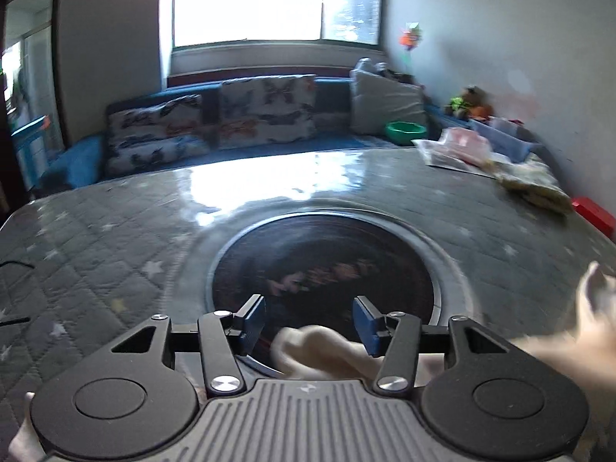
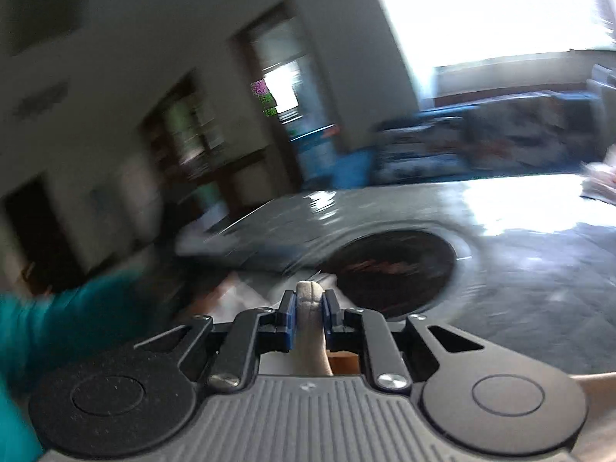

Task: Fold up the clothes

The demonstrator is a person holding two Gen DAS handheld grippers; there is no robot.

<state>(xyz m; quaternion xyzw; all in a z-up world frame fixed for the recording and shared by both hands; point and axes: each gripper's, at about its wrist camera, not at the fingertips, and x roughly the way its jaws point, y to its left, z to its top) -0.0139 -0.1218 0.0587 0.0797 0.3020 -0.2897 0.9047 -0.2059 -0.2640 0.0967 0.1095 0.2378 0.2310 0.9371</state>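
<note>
Cloth (image 2: 310,300) (blurred, cut off) pinched in right gripper (image 2: 310,310).

1. No text, label, brand or number can be read in either view.
2. The dark round inset (image 1: 323,269) in the tabletop (image 1: 115,231) bears reddish marks, too blurred to read.

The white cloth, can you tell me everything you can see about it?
The cloth is cream-white, soft and thick-looking, like knit or fleece. The right gripper pinches a bunched fold of it between its blue pads, so it stands up in a rounded hump. In the left view more of it lies crumpled below the open left gripper, over the table's dark round plate. Its whole shape is hidden.
</note>
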